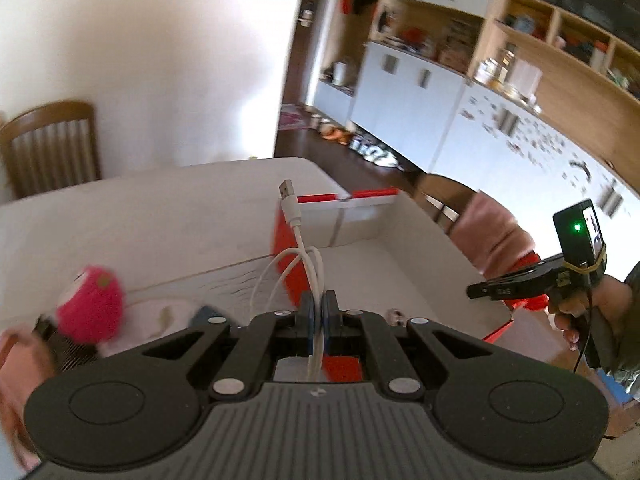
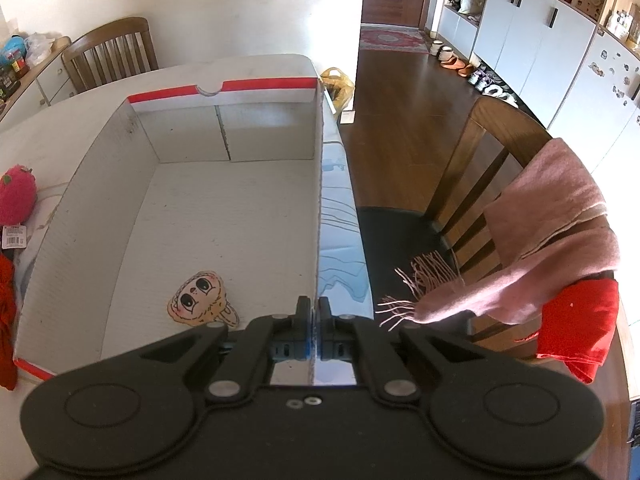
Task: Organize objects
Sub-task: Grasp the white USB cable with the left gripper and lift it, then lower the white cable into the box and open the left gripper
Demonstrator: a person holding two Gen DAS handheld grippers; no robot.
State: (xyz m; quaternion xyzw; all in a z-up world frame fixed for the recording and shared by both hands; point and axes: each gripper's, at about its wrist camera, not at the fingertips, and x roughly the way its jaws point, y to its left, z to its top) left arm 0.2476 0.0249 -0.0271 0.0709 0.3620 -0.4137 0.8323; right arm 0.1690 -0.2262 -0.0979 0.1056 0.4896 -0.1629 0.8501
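Observation:
My left gripper (image 1: 319, 300) is shut on a coiled white USB cable (image 1: 298, 236), held up in the air with the plug sticking upward, in front of the box's near left corner. A red-and-white cardboard box (image 2: 224, 136) lies open on the table; a small cartoon-face sticker (image 2: 200, 298) rests on its floor. My right gripper (image 2: 314, 308) is shut on the box's right wall (image 2: 320, 200), pinching the cardboard edge. In the left wrist view the right gripper (image 1: 476, 291) shows at the box's far side, held by a hand. A pink plush strawberry (image 1: 90, 306) sits left of the box.
The table (image 1: 120, 216) carries red cloth (image 2: 6, 304) and a tagged item by the plush. A wooden chair (image 2: 500, 152) draped with a pink scarf (image 2: 552, 232) stands right of the table; another chair (image 2: 112, 52) is at the far side. White cabinets (image 2: 532, 32) line the wall.

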